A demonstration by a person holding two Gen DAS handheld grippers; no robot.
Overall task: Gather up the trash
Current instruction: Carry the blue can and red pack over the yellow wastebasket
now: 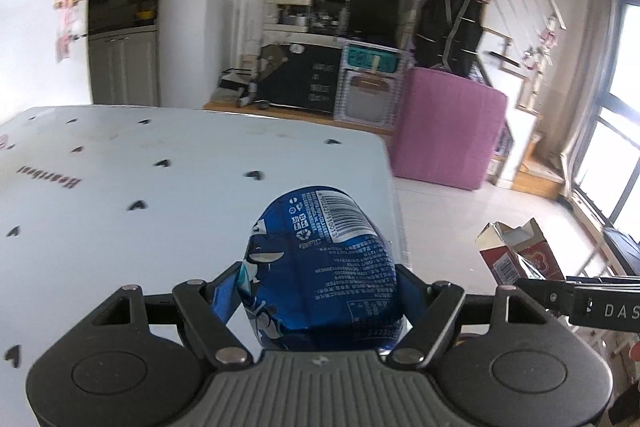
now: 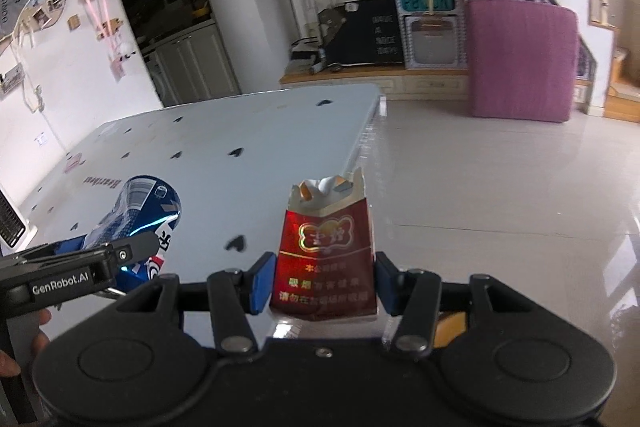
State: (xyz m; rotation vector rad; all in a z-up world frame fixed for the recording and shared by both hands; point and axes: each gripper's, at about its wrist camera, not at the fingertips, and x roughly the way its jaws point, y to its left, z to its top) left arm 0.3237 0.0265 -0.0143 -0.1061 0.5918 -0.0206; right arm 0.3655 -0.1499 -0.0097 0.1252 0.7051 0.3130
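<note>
Both raised: left gripper (image 1: 320,291) clamps can (image 1: 320,267), right gripper (image 2: 324,283) pack (image 2: 326,259).

Table (image 2: 248,131) runs bare ahead of both grippers, just printed hearts on the cloth, so the way forward over it is open to its far edge. Right of the table the tiled floor (image 2: 500,187) lies wide open up to the pink block (image 2: 524,59). The 2 grippers sit close side by side, the can (image 1: 320,267) and the pack (image 2: 326,259) filling their jaws.

cans: 1 blue can (image 1: 320,267) | cartons: 1 red pack (image 2: 325,259) | grippers: 2
</note>
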